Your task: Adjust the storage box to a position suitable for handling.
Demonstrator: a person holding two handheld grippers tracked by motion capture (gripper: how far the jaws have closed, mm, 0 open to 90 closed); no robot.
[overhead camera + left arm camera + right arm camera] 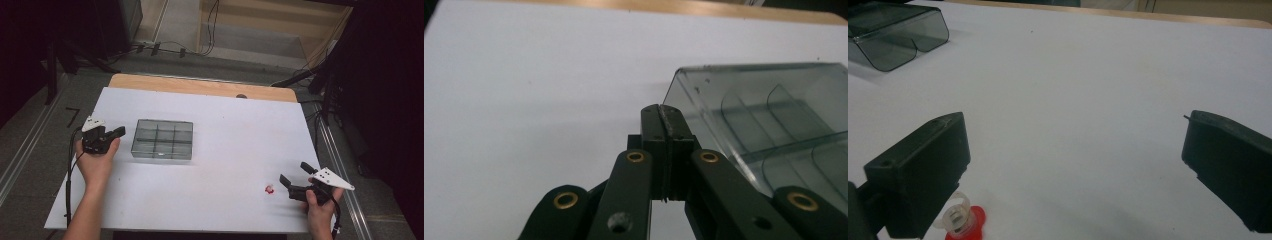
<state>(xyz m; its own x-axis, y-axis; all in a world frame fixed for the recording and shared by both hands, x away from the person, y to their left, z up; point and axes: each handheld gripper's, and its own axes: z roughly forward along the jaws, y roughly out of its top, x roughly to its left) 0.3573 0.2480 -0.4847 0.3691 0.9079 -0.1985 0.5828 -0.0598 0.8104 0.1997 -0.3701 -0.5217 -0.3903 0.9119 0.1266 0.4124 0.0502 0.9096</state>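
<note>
A smoky clear plastic organiser box (162, 139) with several empty compartments lies on the white table (225, 150), left of centre. My left gripper (120, 131) sits just left of the box, and its jaws are pressed together with nothing between them. In the left gripper view the shut tips (664, 112) point at the box's near corner (774, 130) without touching it. A small red and clear plastic piece (270, 189) lies near the front right. My right gripper (295, 172) stands open just right of it. In the right gripper view the piece (962, 222) lies by the left jaw, with the box (893, 35) far off.
A strip of bare wood (200, 86) runs along the table's far edge. Beyond it lie floor cables (165, 49) and dark stands. Bare white tabletop stretches between the box and the right gripper (1078, 150).
</note>
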